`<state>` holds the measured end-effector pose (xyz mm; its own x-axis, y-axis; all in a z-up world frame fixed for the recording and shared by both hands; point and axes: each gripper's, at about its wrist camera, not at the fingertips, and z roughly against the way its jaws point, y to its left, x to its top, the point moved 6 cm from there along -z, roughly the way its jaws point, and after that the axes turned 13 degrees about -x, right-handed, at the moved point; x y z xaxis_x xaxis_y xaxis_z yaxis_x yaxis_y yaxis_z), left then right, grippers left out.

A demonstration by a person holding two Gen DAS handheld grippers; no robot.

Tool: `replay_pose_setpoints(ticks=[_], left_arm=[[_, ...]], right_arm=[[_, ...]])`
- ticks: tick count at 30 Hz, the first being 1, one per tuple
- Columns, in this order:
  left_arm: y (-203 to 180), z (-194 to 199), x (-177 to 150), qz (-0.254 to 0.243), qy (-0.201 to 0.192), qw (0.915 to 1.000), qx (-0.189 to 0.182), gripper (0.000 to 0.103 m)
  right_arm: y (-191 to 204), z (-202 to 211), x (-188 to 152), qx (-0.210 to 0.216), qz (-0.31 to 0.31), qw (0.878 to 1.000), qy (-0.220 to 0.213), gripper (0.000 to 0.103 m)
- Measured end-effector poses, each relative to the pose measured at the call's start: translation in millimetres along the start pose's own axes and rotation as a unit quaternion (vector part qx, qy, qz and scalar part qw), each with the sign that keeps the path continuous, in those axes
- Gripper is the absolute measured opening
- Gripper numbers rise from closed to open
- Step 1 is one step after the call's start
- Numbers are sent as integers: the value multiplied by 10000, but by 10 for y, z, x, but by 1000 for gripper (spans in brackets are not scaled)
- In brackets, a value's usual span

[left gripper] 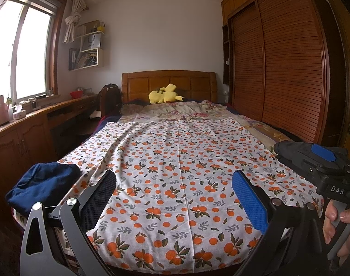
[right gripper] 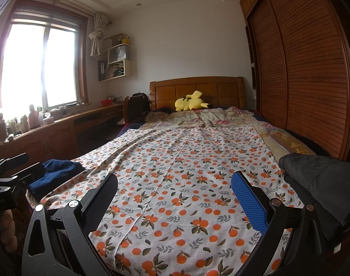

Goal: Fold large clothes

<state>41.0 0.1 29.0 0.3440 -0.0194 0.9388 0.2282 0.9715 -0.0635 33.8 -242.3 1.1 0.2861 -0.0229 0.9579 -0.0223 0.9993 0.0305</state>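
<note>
Claws both hovering over the bed's foot end: left claw (left gripper: 173, 184) is gaping wide, gripping nothing; right claw (right gripper: 175, 188) is likewise spread wide and empty. Orange-print sheet (left gripper: 175, 161) is lying flat across the bed, creased down the middle. Navy garment (left gripper: 43, 186) is sitting bunched at the near left corner, right at the edge; dark grey garment (right gripper: 320, 179) is lying heaped at the right side. Risk, as I judge it: grabbing the sheet along with a garment, or nudging the navy one off the edge. Yellow plush (left gripper: 163, 94) is resting by the headboard. Wall shelves (left gripper: 92, 46) far left are holding papers and a bag; contents otherwise unclear.
</note>
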Motion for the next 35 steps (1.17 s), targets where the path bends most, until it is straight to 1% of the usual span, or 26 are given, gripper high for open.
replay_pose_setpoints(ticks=[35], left_arm=[[19,-52,-66,25,41,10000,7,101]], right_arm=[[0,-6,-4,-2,-2,10000,3,95]])
